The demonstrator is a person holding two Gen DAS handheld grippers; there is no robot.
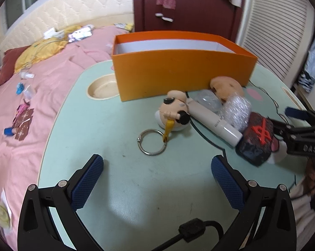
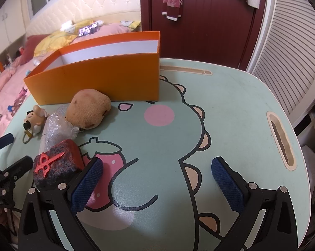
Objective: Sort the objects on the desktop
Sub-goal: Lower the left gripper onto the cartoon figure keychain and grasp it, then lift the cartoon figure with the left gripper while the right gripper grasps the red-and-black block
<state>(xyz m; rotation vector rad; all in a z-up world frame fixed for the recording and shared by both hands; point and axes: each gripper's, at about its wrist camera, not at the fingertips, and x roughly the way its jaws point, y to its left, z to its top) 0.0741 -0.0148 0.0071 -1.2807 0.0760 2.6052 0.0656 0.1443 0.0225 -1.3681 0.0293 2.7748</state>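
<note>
Left gripper (image 1: 157, 177) released, jaws wide, holding nothing; bare table (image 1: 126, 188) between pads. Right gripper (image 2: 157, 177) likewise spread, empty. Dark block (image 2: 57, 163) touches its left pad at 10 o'clock. Orange box (image 2: 107, 79) at 12.

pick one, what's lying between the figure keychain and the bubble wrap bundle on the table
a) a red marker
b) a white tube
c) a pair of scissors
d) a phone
b: in the left wrist view a white tube lies slanted on the table, with the figure keychain on one side of it and the bubble wrap bundle on the other.
</note>
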